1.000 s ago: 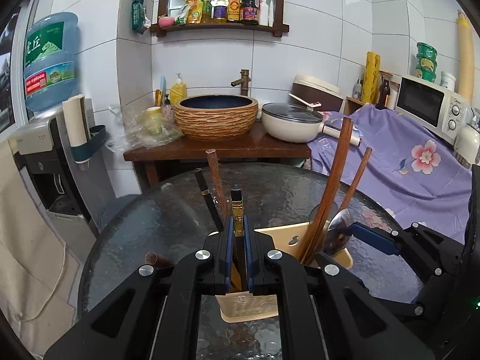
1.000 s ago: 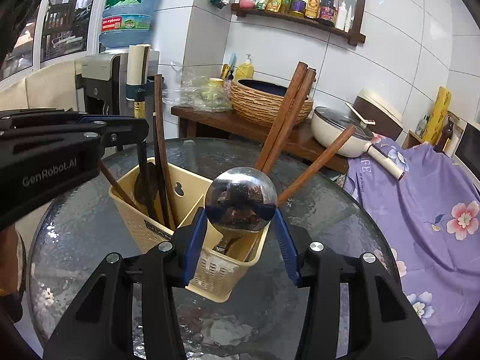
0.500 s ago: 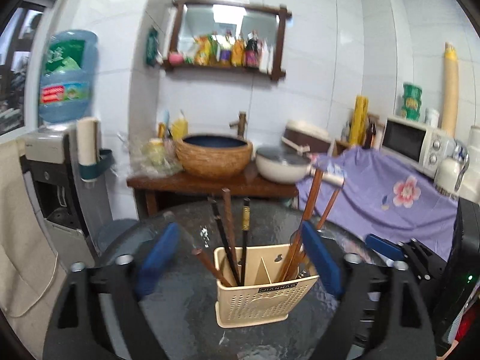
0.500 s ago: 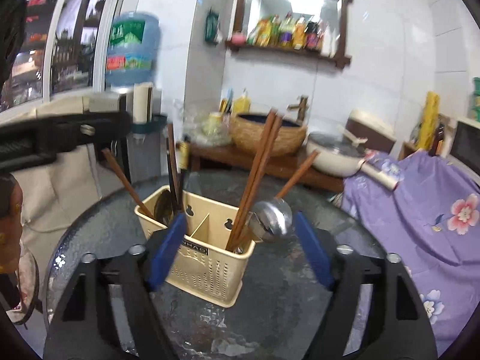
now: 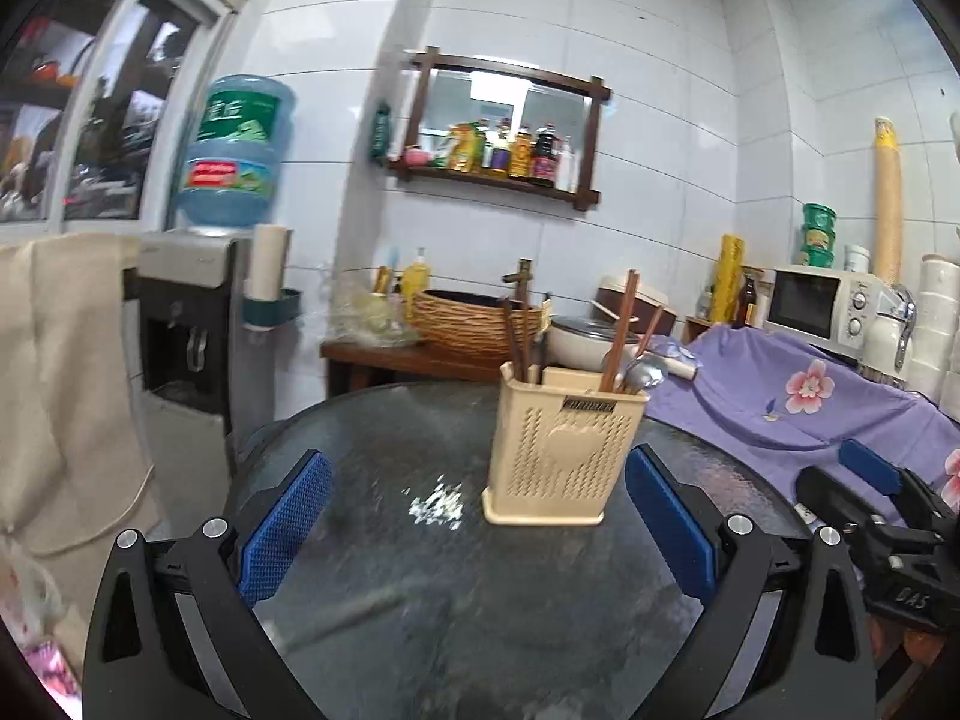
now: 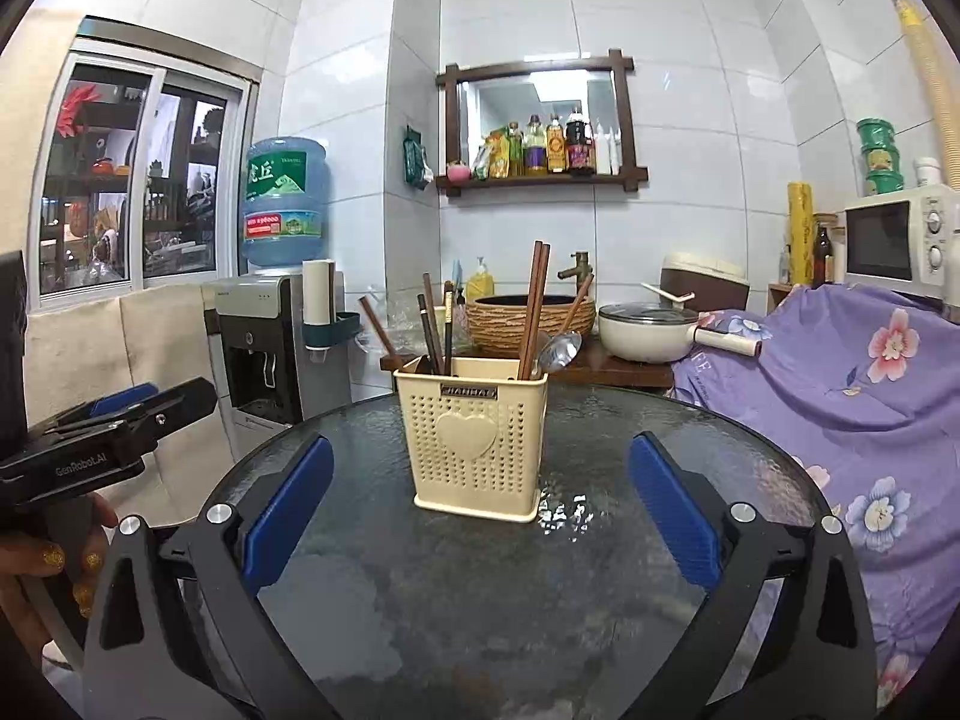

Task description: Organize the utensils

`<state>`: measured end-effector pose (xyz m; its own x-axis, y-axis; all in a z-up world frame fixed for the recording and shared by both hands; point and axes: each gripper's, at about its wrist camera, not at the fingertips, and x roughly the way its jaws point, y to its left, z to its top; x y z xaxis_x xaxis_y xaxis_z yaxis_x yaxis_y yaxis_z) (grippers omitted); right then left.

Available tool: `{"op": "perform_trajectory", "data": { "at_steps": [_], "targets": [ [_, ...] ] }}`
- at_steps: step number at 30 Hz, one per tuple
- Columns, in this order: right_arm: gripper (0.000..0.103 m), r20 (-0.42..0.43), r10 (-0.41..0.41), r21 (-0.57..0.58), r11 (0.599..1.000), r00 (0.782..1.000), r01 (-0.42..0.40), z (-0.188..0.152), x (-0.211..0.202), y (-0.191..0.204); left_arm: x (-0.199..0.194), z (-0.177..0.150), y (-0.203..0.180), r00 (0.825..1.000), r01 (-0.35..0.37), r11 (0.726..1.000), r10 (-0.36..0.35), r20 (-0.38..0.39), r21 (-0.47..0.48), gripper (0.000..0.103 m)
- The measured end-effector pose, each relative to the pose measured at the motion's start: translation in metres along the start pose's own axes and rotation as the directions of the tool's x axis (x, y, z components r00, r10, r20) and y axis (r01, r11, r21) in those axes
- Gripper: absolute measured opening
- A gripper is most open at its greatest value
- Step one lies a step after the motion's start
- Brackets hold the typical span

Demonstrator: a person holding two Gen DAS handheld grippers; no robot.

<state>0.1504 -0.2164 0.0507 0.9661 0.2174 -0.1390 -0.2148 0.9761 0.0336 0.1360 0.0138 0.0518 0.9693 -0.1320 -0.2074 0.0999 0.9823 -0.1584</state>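
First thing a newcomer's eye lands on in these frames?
The cream utensil holder standing mid-table on the round glass table, with chopsticks and a metal spoon sticking out. Both grippers, right and left, are wide open and empty. Behind, a purple flowered cloth at right.

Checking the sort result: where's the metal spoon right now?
In the right wrist view the metal spoon stands in the right compartment of the beige utensil holder, beside the tall brown chopsticks on the glass table.
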Motion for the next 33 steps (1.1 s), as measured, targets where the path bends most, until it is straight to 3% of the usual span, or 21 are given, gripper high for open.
{"op": "perform_trajectory", "data": {
  "at_steps": [6, 11, 16, 22, 33],
  "targets": [
    [0.097, 0.020, -0.020, -0.055, 0.998, 1.000, 0.021, -0.042, -0.059, 0.023, -0.043, -0.048, 0.005, 0.996, -0.025, 0.998, 0.029, -0.080, 0.049, 0.096],
    [0.097, -0.023, -0.020, -0.015, 1.000, 1.000, 0.020, -0.064, -0.095, 0.026, -0.080, -0.067, 0.004, 0.998, 0.000, 0.998, 0.005, -0.070, 0.060, 0.096],
    [0.097, -0.010, -0.068, -0.079, 0.995, 0.998, 0.067, -0.071, -0.122, 0.032, -0.090, -0.077, 0.005, 0.993, -0.064, 0.994, 0.072, -0.093, 0.091, 0.096],
    [0.097, 0.017, -0.065, -0.058, 0.996, 0.998, 0.066, -0.067, -0.131, 0.030, -0.098, -0.080, 0.014, 0.990, -0.114, 0.990, 0.120, -0.070, 0.084, 0.096],
    [0.097, 0.023, -0.050, -0.047, 0.998, 0.998, 0.051, -0.061, -0.129, 0.032, -0.105, -0.077, 0.014, 0.992, -0.113, 0.991, 0.116, -0.044, 0.066, 0.096]
  ]
}}
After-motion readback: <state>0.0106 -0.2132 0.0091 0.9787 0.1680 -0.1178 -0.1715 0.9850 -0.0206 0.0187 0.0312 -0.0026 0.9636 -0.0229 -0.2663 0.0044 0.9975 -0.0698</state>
